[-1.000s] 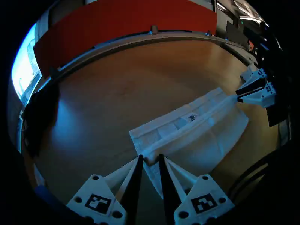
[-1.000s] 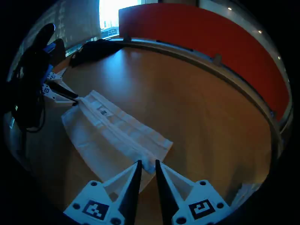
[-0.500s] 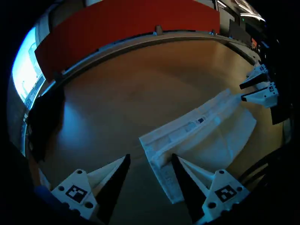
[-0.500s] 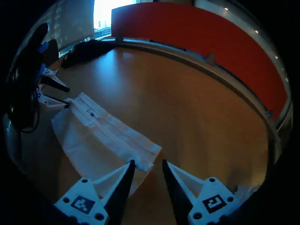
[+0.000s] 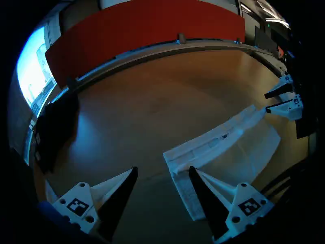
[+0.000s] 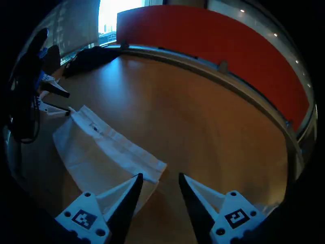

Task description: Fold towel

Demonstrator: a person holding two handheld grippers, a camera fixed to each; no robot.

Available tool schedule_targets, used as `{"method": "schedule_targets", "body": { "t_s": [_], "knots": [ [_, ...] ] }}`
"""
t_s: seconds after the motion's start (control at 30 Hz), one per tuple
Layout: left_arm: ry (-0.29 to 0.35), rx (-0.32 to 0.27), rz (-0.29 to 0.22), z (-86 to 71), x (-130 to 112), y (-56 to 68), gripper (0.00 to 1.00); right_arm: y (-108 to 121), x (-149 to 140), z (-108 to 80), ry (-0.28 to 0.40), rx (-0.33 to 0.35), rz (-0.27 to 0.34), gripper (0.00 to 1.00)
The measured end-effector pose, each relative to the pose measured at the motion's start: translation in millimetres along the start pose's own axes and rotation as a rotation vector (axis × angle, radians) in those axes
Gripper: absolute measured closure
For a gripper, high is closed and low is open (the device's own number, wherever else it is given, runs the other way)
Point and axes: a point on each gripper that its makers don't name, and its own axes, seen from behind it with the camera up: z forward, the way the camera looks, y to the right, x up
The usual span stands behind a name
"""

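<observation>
Item: 1 white towel [image 5: 227,142], lying flat on the wooden table [image 5: 142,101] as a long narrow strip, with a doubled band along its far long edge and a small tag on that band. Left gripper [image 5: 162,168]: fingers spread wide with nothing between them, poised at 1 short end of the towel. Right gripper [image 6: 160,175]: likewise spread and empty, poised at the opposite short end. Surroundings: 1 red panel [image 5: 142,28] behind the table's far rim, and 1 dark bundle [image 5: 53,126] on the table, well apart from the towel. Progress, as judged: 1 lengthwise fold appears laid, and the cloth is free of both grippers. The strip is not yet folded across its length, so at least 1 crossways fold probably remains, needing a fresh hold on the corners.
</observation>
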Motion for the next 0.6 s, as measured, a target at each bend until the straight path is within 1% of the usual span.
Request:
{"method": "schedule_targets", "body": {
  "t_s": [0.1, 0.17, 0.4, 0.6],
  "knots": [
    [0.002, 0.003, -0.003, -2.4, 0, -1.3, 0.07, 0, 2, -2.4, 0.006, 0.002, -0.001, 0.28],
    [0.003, 0.0, -0.006, -4.6, -1, -0.9, 0.07, -3, 2, -4.8, 0.008, 0.008, -0.003, 0.23],
    [-0.004, -0.008, -0.016, -15.1, -12, 2.7, 0.07, -11, -4, -15.6, 0.012, 0.016, -0.014, 0.22],
    [-0.014, -0.016, -0.039, -29.8, -32, 10.1, 0.07, -24, -18, -28.3, 0.005, 0.028, -0.015, 0.22]
  ]
}}
